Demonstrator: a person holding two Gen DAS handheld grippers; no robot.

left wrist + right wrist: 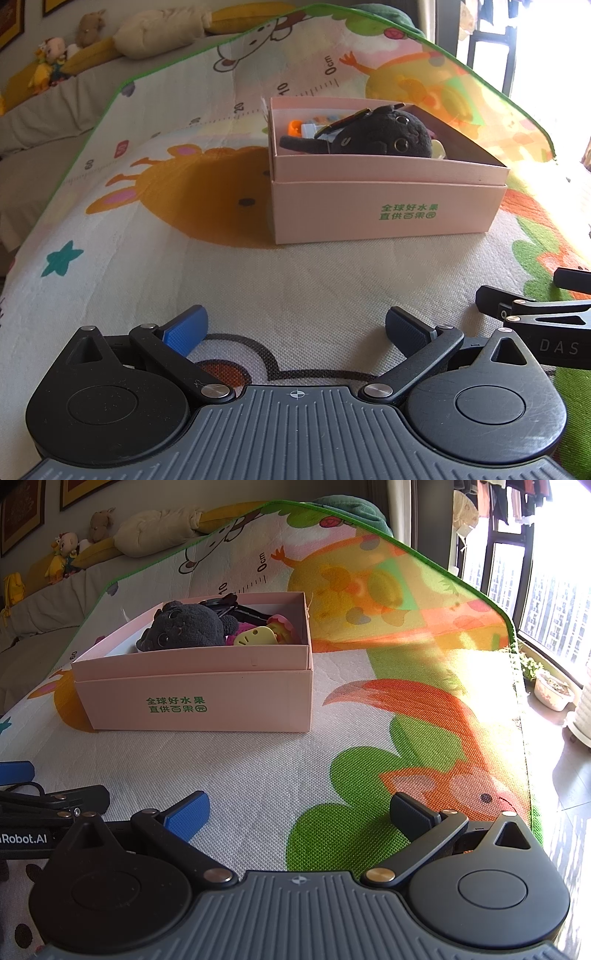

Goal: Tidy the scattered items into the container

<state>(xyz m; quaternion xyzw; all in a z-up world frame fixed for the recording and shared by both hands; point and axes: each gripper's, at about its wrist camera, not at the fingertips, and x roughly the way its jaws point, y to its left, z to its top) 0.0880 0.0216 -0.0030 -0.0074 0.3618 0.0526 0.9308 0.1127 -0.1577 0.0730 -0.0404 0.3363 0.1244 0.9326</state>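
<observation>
A pink cardboard box (384, 218) (207, 698) with green print stands on a cartoon play mat. Inside it lie a dark grey plush toy (384, 134) (184, 627), an orange piece (294, 127), a yellow-green toy (255, 637), a pink toy (282, 624) and black items (236, 609). My left gripper (295, 332) hovers open over the mat, well short of the box, nothing between its fingers. My right gripper (299, 816) is open too, empty, near the mat's front. Each gripper shows at the edge of the other's view: the right gripper's arm (535, 314), the left gripper's arm (51, 805).
The play mat (258, 280) (258, 768) covers a raised surface; its green edge drops off at right toward a floor with plant pots (554, 692) by a window. Behind it is a sofa with stuffed toys (55, 62) (66, 557) and a cream cushion (159, 31).
</observation>
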